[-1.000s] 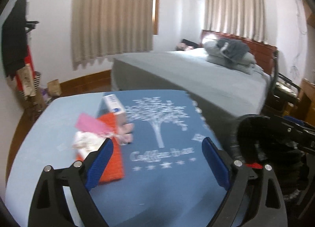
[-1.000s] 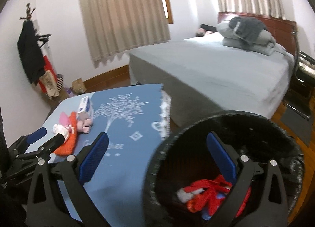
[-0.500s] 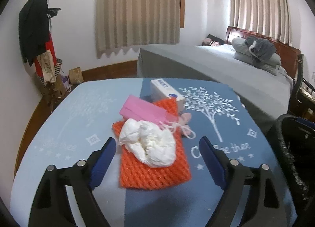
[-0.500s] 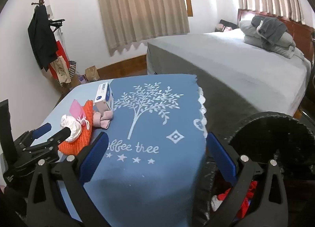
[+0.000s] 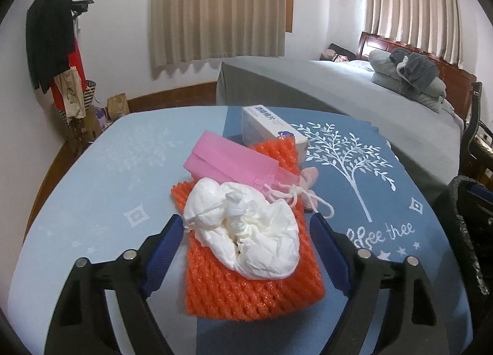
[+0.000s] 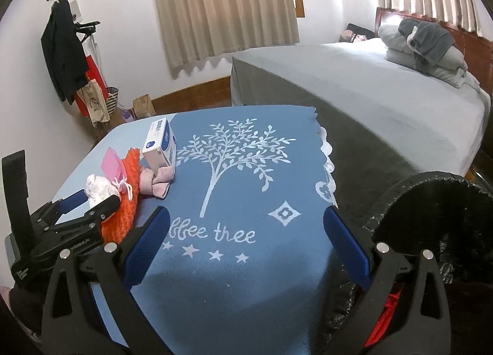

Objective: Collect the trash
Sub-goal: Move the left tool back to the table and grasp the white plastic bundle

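Note:
A crumpled white tissue (image 5: 246, 228) lies on an orange foam net (image 5: 246, 281) on the blue tablecloth (image 5: 92, 176). Behind it lie a pink pouch (image 5: 228, 161) with a white drawstring and a white box (image 5: 271, 130). My left gripper (image 5: 246, 225) is open, its blue pads on either side of the tissue's near end. My right gripper (image 6: 246, 222) is open and empty above the cloth's printed tree, right of the pile. The tissue (image 6: 98, 188), net (image 6: 123, 216), box (image 6: 160, 145) and left gripper (image 6: 86, 204) show in the right wrist view. A black-lined bin (image 6: 431, 219) stands at the table's right.
Pink rolled cloth (image 6: 154, 182) lies beside the box. Red trash (image 6: 388, 315) shows inside the bin. A grey bed (image 6: 369, 90) with folded bedding stands beyond the table. A coat rack (image 5: 52, 40) and bags stand at the left wall.
My left gripper has swung left and come in close over the pile, so the tissue now sits between its open pads. My right gripper has moved from over the bin to over the table.

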Motion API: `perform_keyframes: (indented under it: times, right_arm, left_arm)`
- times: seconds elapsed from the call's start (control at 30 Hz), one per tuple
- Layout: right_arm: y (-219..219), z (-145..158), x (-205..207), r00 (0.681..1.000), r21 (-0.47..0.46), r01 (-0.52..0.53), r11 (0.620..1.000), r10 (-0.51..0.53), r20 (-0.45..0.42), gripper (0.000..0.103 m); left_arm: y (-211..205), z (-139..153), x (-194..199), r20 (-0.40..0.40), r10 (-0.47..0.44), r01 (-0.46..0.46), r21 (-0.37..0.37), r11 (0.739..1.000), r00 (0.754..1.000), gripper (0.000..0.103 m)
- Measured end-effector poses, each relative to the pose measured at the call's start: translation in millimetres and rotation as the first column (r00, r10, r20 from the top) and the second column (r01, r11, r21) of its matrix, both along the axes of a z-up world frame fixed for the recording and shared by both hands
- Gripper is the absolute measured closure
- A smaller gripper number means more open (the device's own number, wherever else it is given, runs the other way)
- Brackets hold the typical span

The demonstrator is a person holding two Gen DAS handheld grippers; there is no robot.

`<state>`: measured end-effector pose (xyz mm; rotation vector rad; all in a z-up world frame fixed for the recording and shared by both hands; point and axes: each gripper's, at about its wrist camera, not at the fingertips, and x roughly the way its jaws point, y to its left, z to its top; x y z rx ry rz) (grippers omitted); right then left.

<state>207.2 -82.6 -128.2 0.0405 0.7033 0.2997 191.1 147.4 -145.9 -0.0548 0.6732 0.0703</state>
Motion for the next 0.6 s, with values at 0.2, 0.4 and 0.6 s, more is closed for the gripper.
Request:
perform_keyframes:
  times: [0.2,0.4,0.6]
  right_arm:
    - [6,-3,2,1.000,-0.003,-0.009,1.000,0.009,-0.009,0.006]
    - [11,-4,3,1.000,-0.006,-0.019,1.000,0.019,-0.015,0.006]
    - [16,-3,2,1.000,-0.004,-0.026,1.000,0.026,-0.011,0.006]
  left_arm:
    - [7,-1,4,-0.010,-0.011,0.011,-0.024,1.000,1.000,0.045]
    - [8,4,0,0.006,-0.020,0.020,-0.034,0.999,1.000,0.058]
    - [12,11,-11,0.023,-0.020,0.021,-0.052,0.998,1.000,0.063]
